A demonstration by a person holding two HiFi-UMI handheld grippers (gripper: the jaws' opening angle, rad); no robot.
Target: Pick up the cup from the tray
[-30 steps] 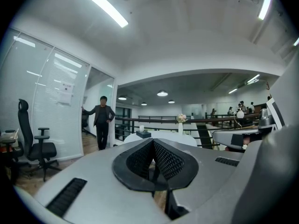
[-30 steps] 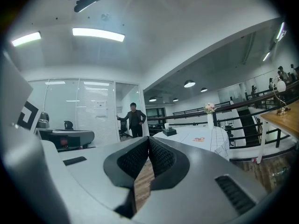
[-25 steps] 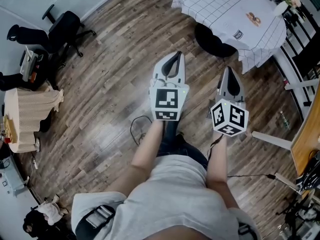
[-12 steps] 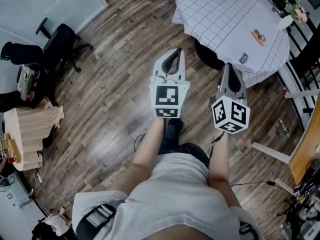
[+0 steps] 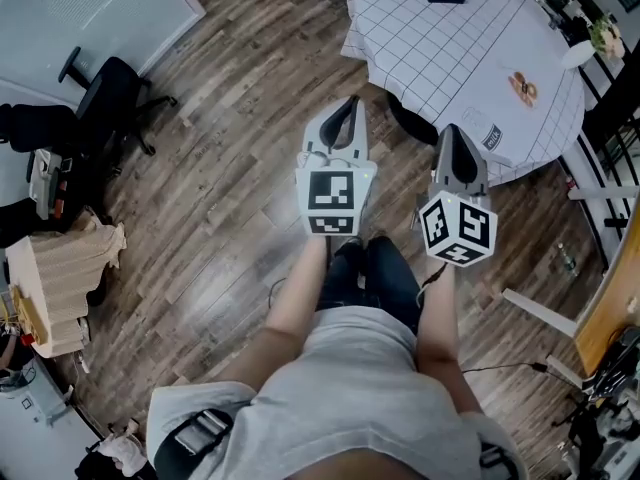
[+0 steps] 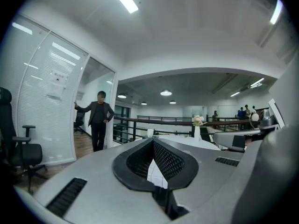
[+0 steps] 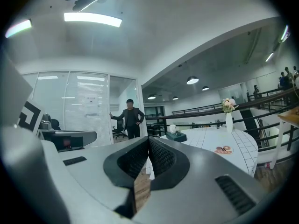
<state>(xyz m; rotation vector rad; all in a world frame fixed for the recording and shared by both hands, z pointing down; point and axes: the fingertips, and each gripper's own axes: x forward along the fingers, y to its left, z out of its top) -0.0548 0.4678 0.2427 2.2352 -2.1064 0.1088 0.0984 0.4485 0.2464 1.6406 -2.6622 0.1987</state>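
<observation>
On the checked table (image 7: 233,139), the distant cup (image 7: 172,129) is barely discernible.

Worktop (image 5: 450,48) was white with a thin dark grid, floor (image 5: 220,198) was streaky brown wood, left tool (image 5: 349,103) and right tool (image 5: 452,130) were grey with black-and-white square markers.

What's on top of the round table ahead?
A dark tray with a white cup on or just behind it, a flower vase and a small pink item. The tray's own wall hides its inside.
</observation>
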